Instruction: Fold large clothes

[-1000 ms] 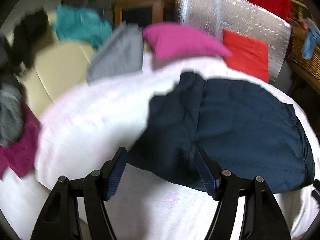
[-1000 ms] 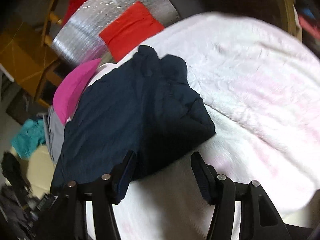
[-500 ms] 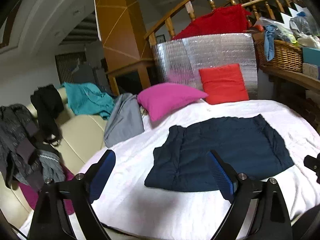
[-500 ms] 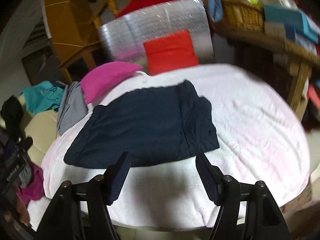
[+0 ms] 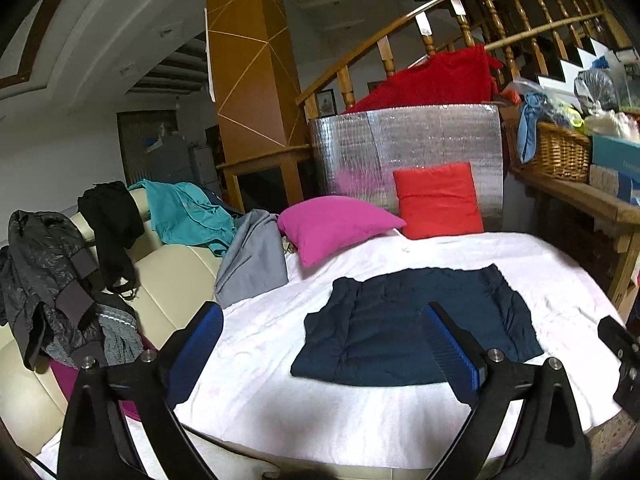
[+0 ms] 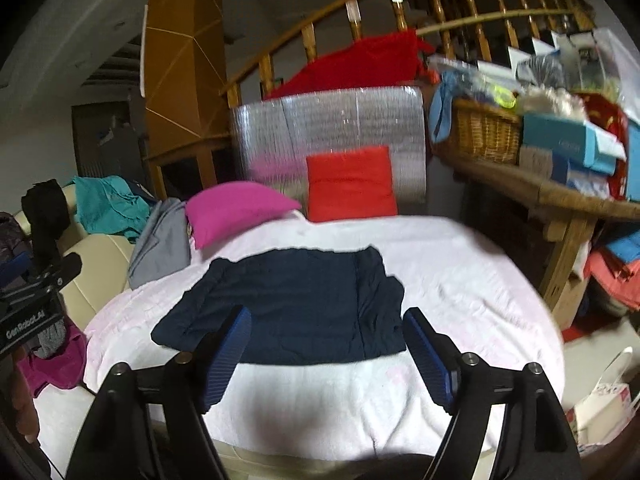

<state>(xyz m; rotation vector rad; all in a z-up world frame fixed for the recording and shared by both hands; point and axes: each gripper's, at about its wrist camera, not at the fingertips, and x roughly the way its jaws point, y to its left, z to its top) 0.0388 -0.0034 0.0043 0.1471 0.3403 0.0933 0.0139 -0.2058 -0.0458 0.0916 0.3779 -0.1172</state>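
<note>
Both grippers hang up off the bed, left gripper (image 5: 324, 336) and right gripper (image 6: 326, 344), jaws spreading wider with nothing between them. Past the tips the folded navy garment (image 5: 416, 328) lies flat in the middle of the white blanket (image 5: 560, 292), touched by neither gripper. Further back there's a magenta pillow (image 5: 336, 228) beside a red cushion (image 5: 438, 200) leaning on a silver foil panel (image 5: 404, 140), with the wooden stair railing (image 5: 420, 12) behind.
</note>
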